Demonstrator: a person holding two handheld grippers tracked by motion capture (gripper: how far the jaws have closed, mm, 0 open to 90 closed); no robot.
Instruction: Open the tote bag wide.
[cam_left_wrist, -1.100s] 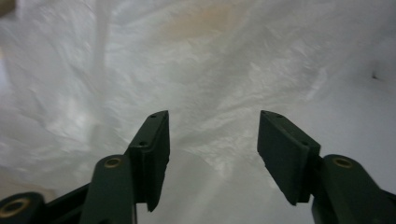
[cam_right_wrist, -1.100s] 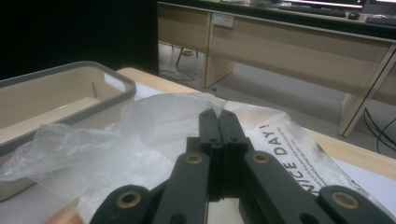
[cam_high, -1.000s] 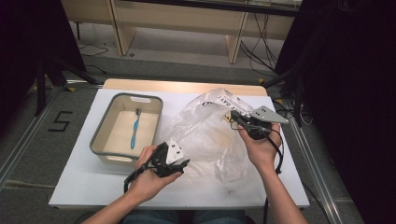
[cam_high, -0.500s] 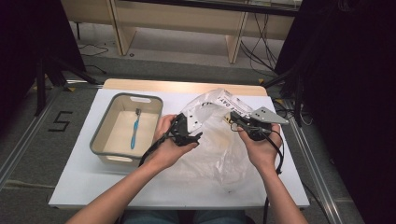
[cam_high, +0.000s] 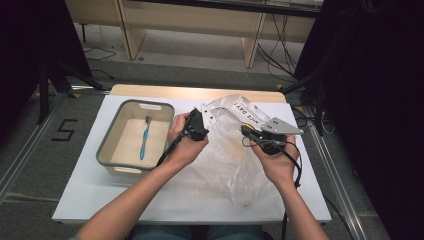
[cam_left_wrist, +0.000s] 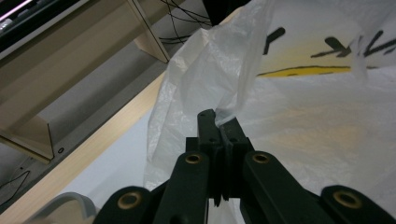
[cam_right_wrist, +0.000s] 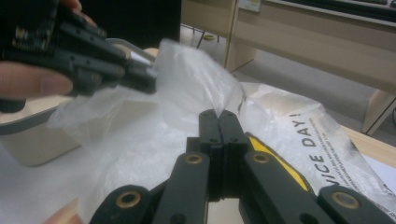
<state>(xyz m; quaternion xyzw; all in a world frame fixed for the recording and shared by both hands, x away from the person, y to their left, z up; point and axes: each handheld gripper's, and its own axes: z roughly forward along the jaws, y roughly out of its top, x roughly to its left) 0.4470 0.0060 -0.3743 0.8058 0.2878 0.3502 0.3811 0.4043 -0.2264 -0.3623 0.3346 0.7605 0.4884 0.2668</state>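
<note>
Center of the high view, I've got both grippers on one plastic bag (cam_high: 235, 150) lying crumpled on the white table (cam_high: 90, 200). Left gripper (cam_high: 201, 127) has just been closing and its jaws are pinched on a fold of the bag's rim, w/ film caught between the tips in the left gripper view (cam_left_wrist: 219, 123). Right gripper (cam_high: 248, 131) is pressed together on the opposite rim (cam_right_wrist: 218, 114), approx. level w/ the left. My read: two pinches on opposing edges so I can pull the mouth apart & hold it open for loading. Left of center sits a grey bin (cam_high: 107, 150) w/ a blue toothbrush (cam_high: 145, 140) inside, prob. what goes in the bag. Count: 1 bag, 1 bin, 1 toothbrush, 2 grippers.
</note>
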